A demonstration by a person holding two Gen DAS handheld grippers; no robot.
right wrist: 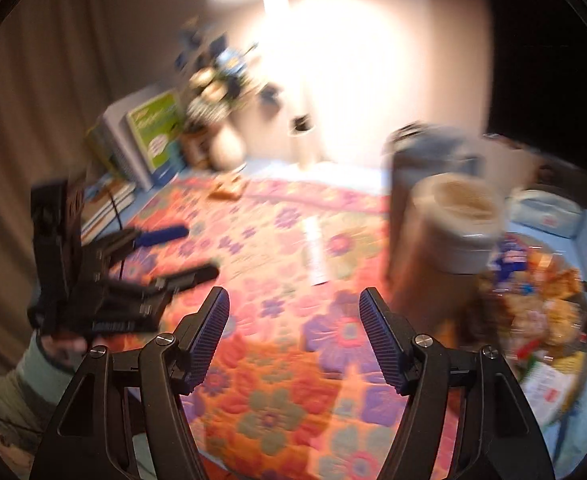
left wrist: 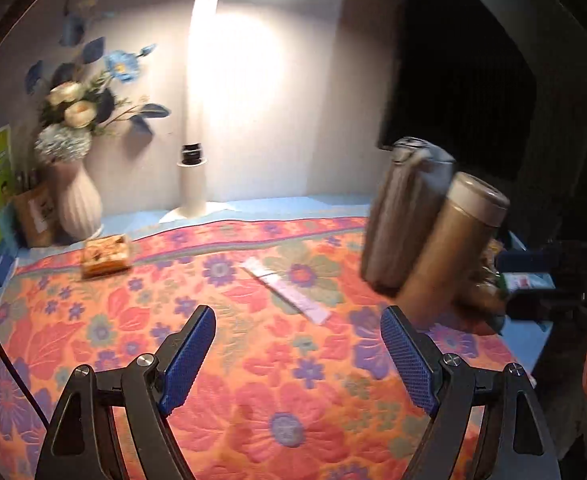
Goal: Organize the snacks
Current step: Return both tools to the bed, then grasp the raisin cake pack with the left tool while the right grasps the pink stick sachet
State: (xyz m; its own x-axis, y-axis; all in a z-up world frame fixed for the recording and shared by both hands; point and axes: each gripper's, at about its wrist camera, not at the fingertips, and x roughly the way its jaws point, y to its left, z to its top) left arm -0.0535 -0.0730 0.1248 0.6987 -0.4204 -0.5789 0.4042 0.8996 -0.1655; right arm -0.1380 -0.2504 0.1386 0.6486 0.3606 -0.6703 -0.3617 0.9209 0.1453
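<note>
My left gripper is open and empty above the flowered cloth. A small orange snack packet lies at the cloth's far left edge. A flat pale wrapper strip lies ahead near the middle. In the blurred right wrist view my right gripper also stands open with nothing between its fingers. The left gripper shows at the left there, held by a hand in a pale green sleeve. A pile of wrapped snacks sits in a clear dish at the right. The strip and packet show here too.
Two metal flasks stand at the right, close to the snack pile. A white vase of flowers, a lamp post and upright books line the back. A blue tissue pack lies at the far right.
</note>
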